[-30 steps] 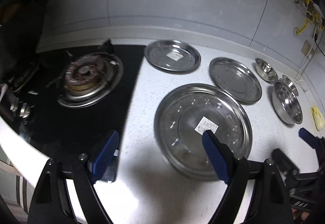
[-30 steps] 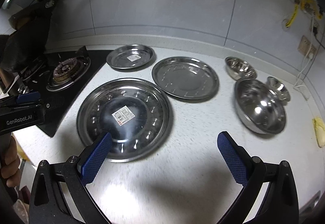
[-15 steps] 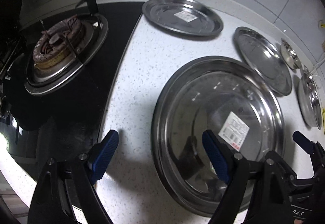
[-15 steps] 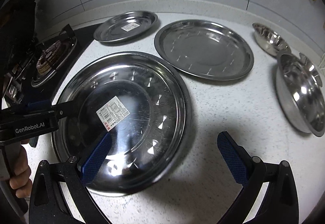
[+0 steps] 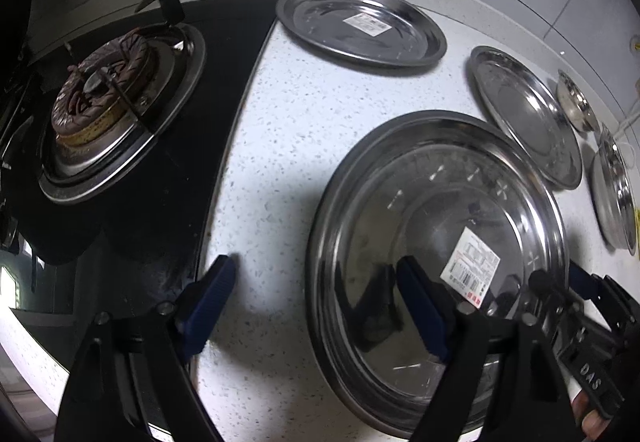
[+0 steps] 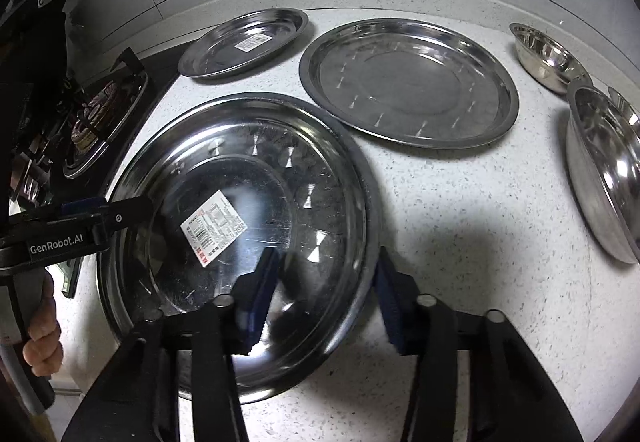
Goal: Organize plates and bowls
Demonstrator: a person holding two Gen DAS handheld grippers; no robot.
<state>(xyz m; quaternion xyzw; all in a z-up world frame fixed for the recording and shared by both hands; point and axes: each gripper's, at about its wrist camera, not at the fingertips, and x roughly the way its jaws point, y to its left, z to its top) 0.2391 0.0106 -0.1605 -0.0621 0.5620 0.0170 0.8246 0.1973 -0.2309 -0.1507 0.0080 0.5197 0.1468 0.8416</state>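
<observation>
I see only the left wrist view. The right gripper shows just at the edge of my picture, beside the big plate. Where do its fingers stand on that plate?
Observer: The right gripper straddles the near right rim of the big plate, one finger over the inside and the other outside the rim.
Operator: Does it grip the rim already?
Observer: It seems not. Its jaws have just been closing, but the inner finger stands apart from the rim.
Operator: The large bowl is almost edge-on for me. Is something in it?
Observer: The large bowl sits open side up, and I see only bare metal inside.
</observation>
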